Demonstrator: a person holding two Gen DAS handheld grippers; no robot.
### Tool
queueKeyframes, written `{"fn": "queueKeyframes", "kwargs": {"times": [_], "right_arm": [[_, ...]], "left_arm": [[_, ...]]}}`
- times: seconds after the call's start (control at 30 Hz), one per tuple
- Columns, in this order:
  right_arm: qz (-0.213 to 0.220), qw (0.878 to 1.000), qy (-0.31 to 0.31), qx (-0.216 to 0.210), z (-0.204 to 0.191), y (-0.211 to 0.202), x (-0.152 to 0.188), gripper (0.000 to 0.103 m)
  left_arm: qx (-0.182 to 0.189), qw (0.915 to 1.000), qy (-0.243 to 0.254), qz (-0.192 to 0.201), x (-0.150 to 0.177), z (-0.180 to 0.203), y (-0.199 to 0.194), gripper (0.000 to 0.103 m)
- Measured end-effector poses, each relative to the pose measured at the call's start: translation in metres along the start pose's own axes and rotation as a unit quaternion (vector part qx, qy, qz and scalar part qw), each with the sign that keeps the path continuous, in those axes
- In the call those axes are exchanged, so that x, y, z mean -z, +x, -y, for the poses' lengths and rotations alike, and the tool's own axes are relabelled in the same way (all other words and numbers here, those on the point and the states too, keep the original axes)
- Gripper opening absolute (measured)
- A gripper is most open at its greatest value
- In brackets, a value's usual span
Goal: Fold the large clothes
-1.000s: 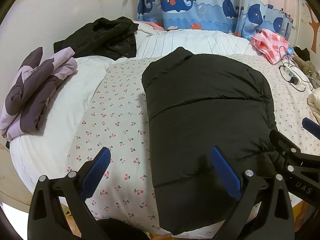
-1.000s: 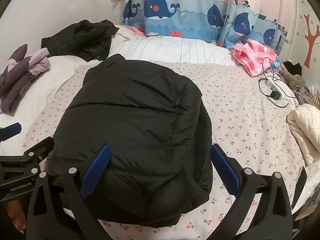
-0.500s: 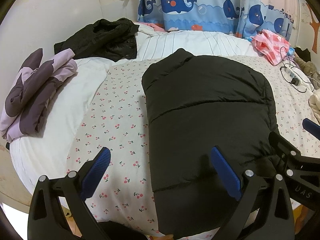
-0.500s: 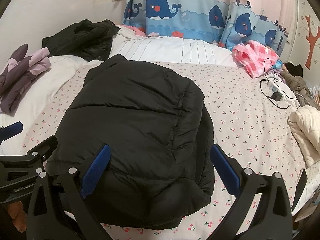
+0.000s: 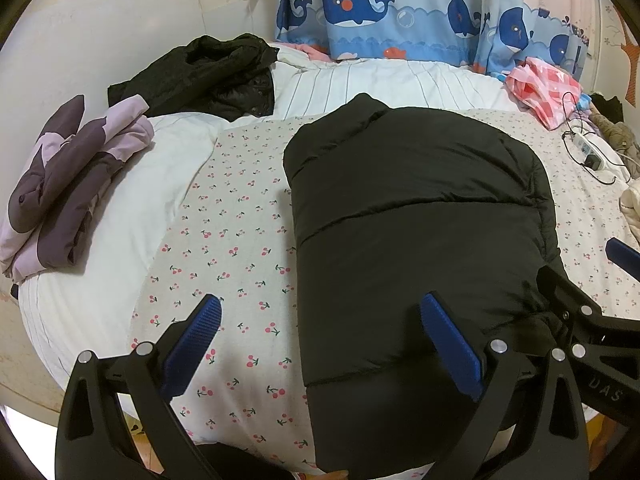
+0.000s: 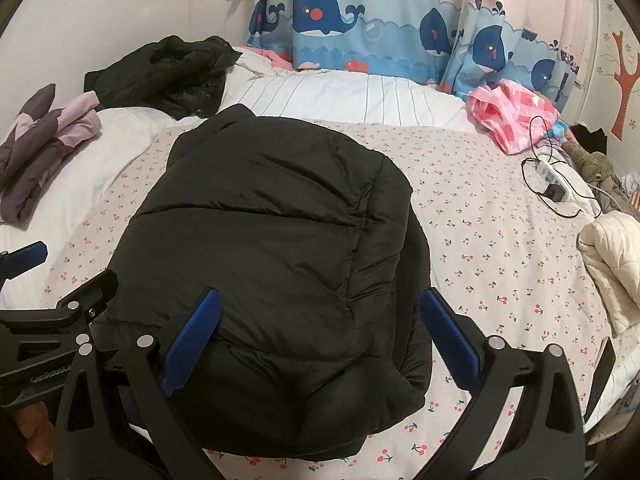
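Both hand-held grippers, left (image 5: 320,344) and right (image 6: 320,340), are hanging wide open, empty, over the black puffer jacket (image 6: 276,248) lying already folded narrow, awaiting a final crosswise fold.

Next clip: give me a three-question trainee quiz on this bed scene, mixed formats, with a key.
1. True or false: the left gripper and the right gripper both have their blue-padded jaws spread open.
2. Multiple choice: the puffy black quilted jacket lies on A) the cherry-print bedsheet, B) the white striped duvet, C) the floor.
3. Fill in: the folded two-tone garment at the bed's left edge is ____ in colour.

Key: 1 true; 2 A; 3 purple and lilac.
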State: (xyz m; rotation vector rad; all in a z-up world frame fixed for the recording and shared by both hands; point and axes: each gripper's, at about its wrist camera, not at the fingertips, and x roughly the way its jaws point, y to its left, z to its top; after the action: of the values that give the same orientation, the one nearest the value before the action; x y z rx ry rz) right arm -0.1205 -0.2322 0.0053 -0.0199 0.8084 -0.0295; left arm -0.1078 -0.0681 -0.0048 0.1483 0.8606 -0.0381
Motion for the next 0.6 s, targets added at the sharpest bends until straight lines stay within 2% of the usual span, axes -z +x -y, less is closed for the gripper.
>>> {"fn": "queueKeyframes", "kwargs": {"times": [0.6], "right_arm": [[-0.006,1.0,0.001,-0.001,0.0044,0.0071,0.0062,0.096]], "left_arm": [[-0.002,1.0,-0.005,0.0,0.0011,-0.0041,0.0073,0.096]]}}
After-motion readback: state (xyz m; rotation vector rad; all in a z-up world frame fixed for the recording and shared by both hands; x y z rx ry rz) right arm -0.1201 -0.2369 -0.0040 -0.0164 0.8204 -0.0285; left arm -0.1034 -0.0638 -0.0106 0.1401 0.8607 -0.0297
